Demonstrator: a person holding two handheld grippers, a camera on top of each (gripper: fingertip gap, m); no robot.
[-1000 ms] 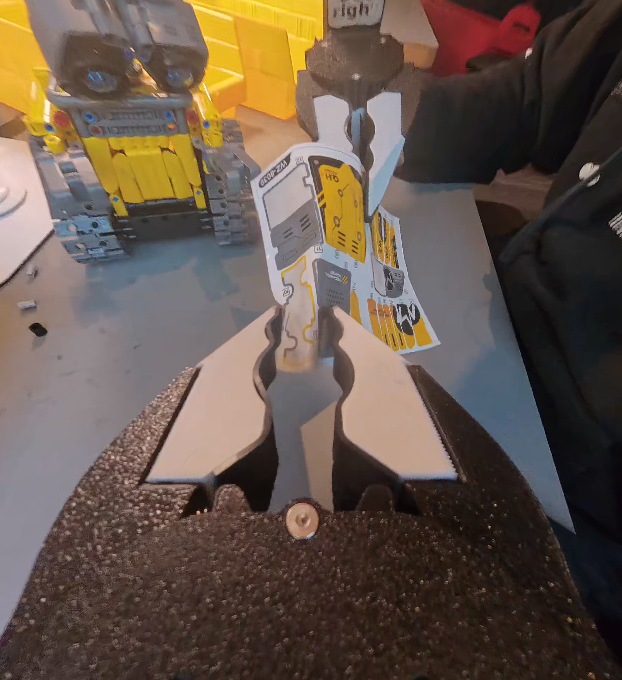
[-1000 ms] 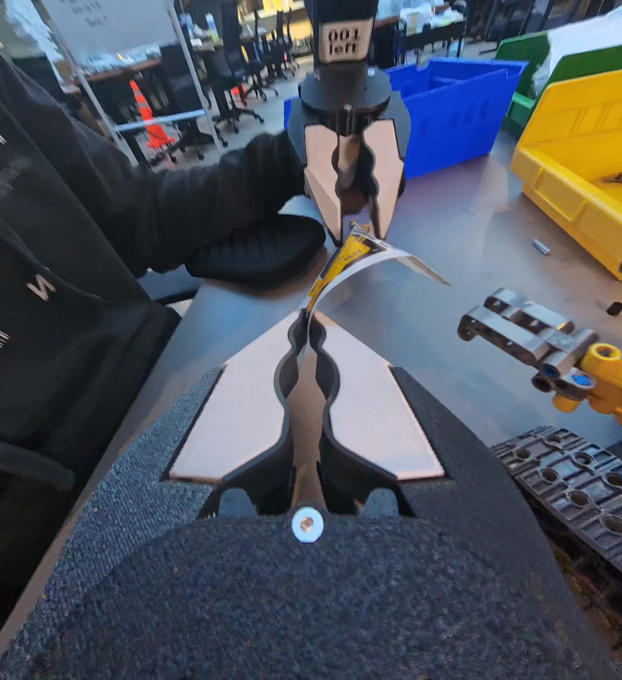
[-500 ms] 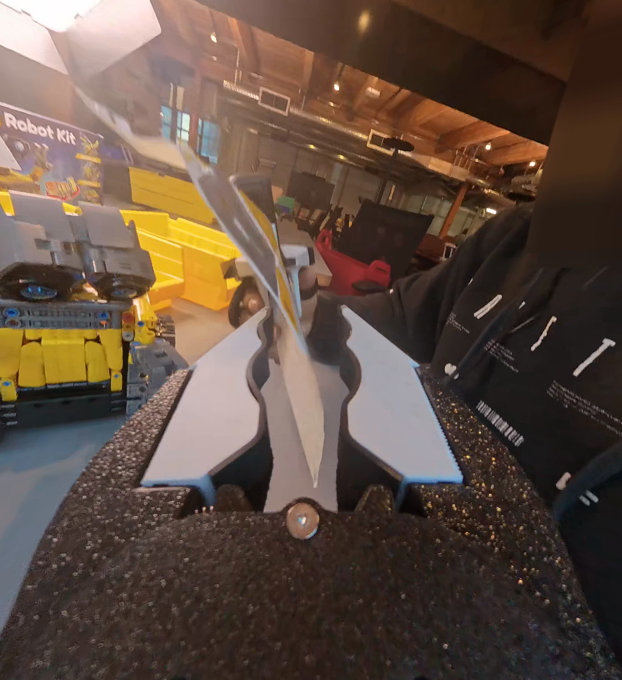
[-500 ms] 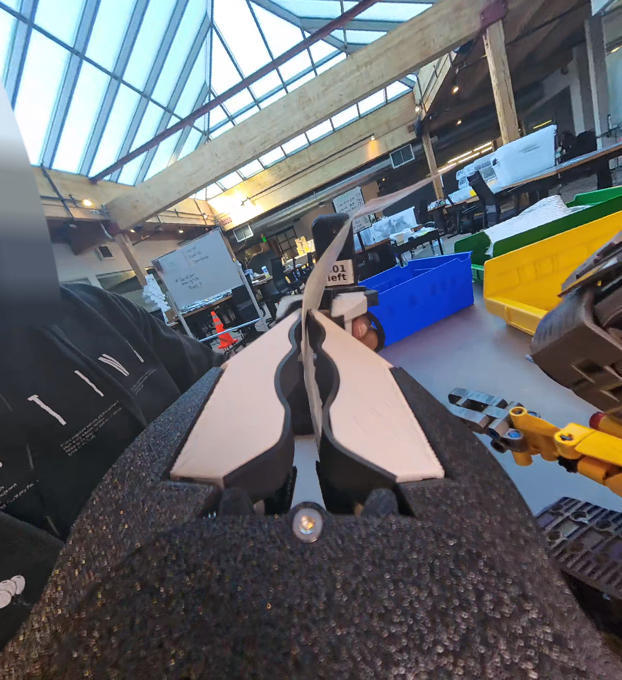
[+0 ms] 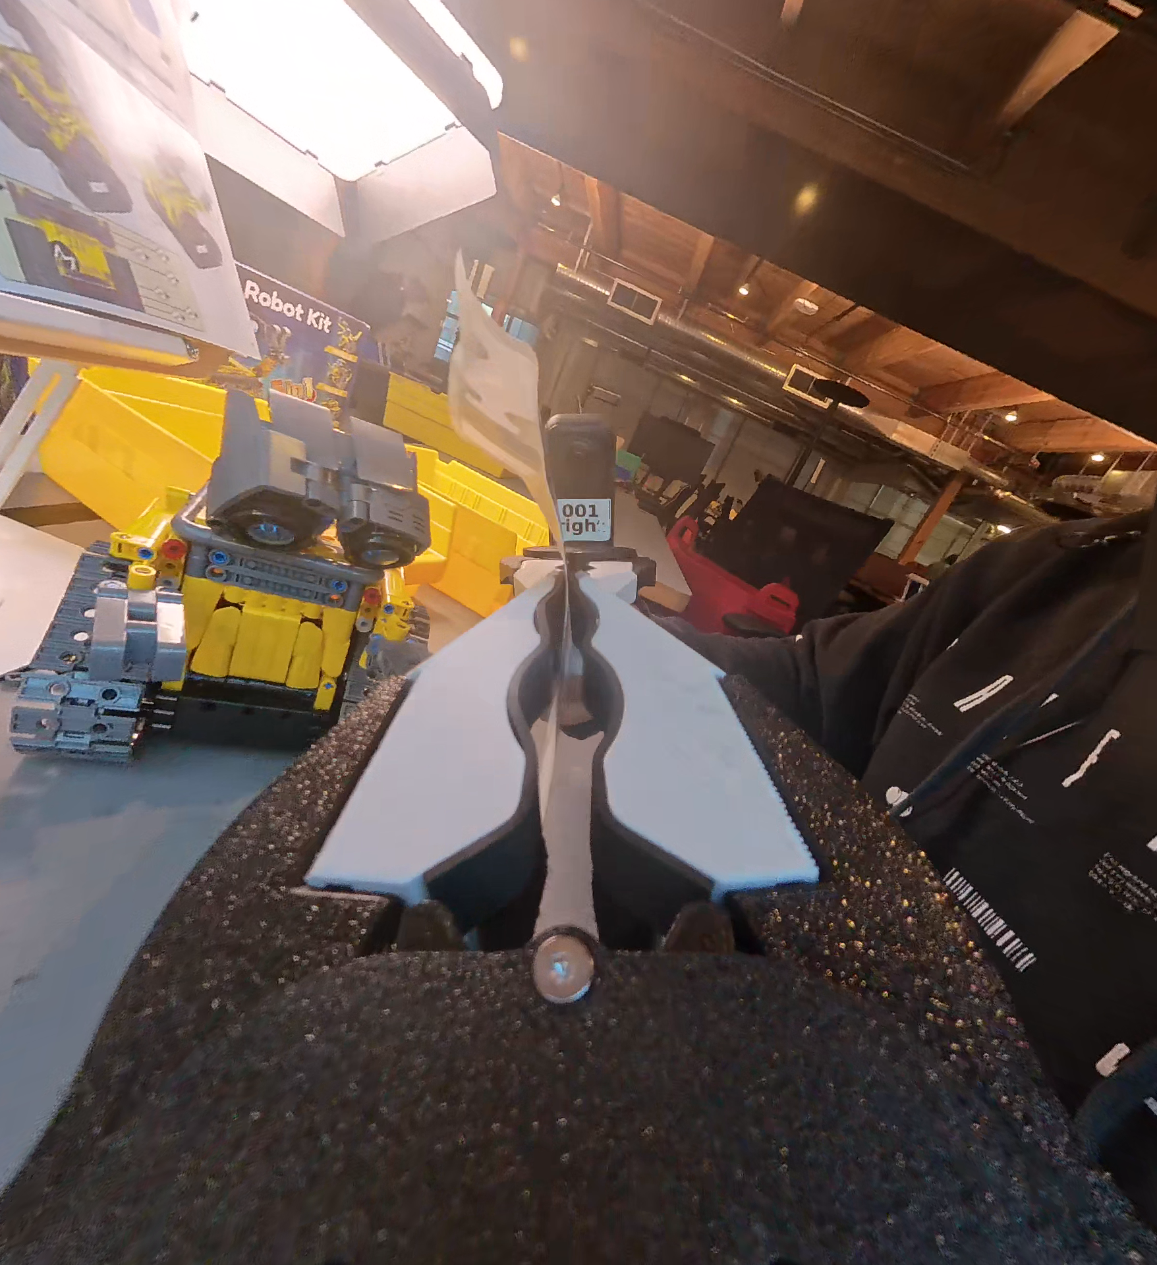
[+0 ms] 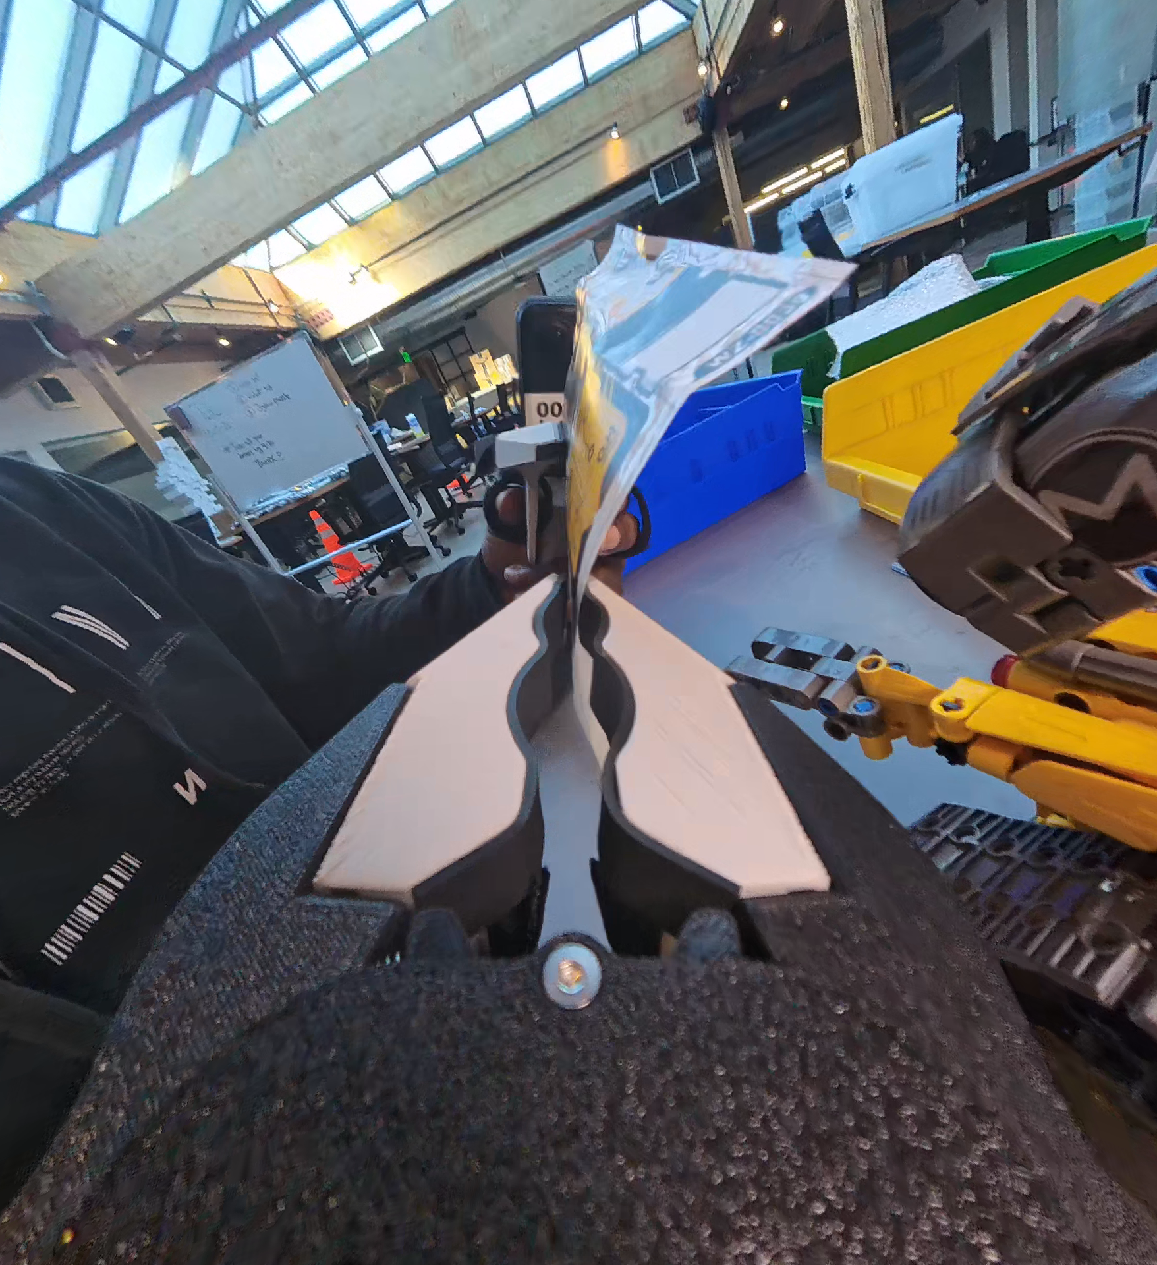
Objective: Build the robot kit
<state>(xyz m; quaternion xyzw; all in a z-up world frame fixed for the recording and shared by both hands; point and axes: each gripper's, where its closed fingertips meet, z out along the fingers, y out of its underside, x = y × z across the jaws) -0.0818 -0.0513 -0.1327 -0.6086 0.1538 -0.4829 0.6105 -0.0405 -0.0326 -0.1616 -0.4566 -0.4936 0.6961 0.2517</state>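
Observation:
A sticker sheet with yellow and grey decals [image 6: 665, 342] stands upright, pinched at its lower edge by both grippers. In the left wrist view it shows edge-on as a thin pale strip [image 5: 493, 390]. My left gripper [image 5: 565, 595] is shut on the sticker sheet. My right gripper [image 6: 572, 589] is shut on it too, tip to tip with the left. The right gripper [image 5: 579, 568] faces me in the left wrist view. The left gripper [image 6: 535, 479] shows partly hidden behind the sheet in the right wrist view.
A yellow and grey tracked brick robot [image 5: 254, 582] stands on the grey table [image 5: 48, 890] left of the left gripper; its head [image 6: 1075, 513] and arm [image 6: 870, 698] are close on the right gripper's right. An instruction booklet on a white stand [image 5: 83, 171], yellow bins [image 5: 473, 493], and a blue bin [image 6: 719, 445] surround it. A person's dark sleeve [image 6: 288, 650]. The gap from one gripper's tips to the other's is roughly 6 centimetres.
Both grippers have tilted from looking down at the table to level. The sheet went from a bent span between them to standing upright. Both stay shut on it.

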